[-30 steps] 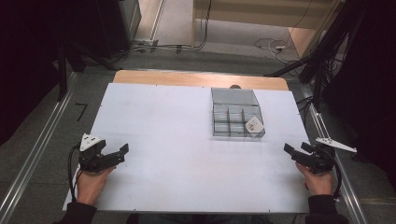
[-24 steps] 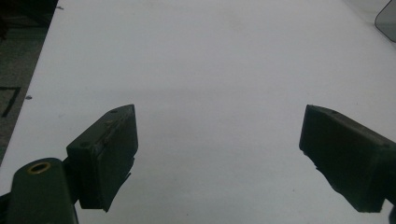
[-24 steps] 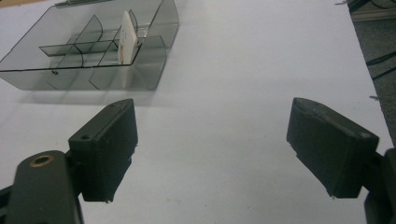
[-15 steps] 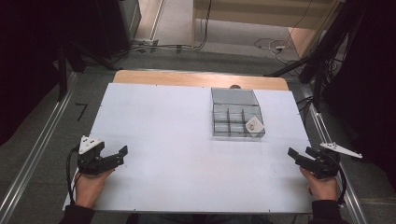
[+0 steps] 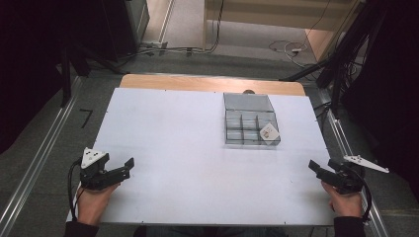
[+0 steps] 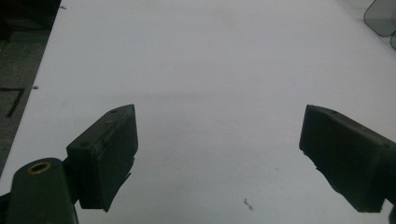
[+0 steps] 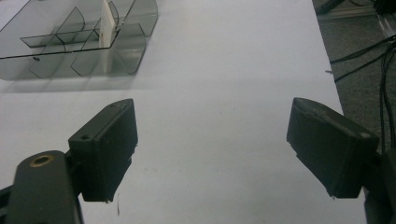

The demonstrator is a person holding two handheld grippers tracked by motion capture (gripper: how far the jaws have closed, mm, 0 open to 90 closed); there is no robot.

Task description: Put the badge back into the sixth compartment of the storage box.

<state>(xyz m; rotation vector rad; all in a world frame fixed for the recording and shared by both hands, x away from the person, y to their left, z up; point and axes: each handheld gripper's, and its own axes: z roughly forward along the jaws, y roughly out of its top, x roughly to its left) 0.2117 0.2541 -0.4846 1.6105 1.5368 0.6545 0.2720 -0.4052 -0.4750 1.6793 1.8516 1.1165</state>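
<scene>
A clear grey plastic organiser box (image 5: 248, 120) with several compartments stands on the white table (image 5: 188, 148), toward the back right. A small white card-like piece (image 5: 270, 133) leans in its front right compartment, and shows again as a white piece (image 7: 108, 24) in the right gripper view. My left gripper (image 5: 129, 165) is held low at the table's front left corner, open and holding nothing. My right gripper (image 5: 313, 168) is at the front right edge, also open with nothing in it. In the left gripper view the jaws stand wide apart over bare tabletop.
The box's hinged lid (image 5: 247, 101) lies open behind it. Metal rails (image 5: 39, 163) run along both sides of the table, and cables (image 5: 286, 47) lie on the floor beyond the wooden far edge (image 5: 207, 83).
Both hands have drawn back toward the front edge of the table, the left gripper a little leftward and the right gripper a little rightward. The box has not moved.
</scene>
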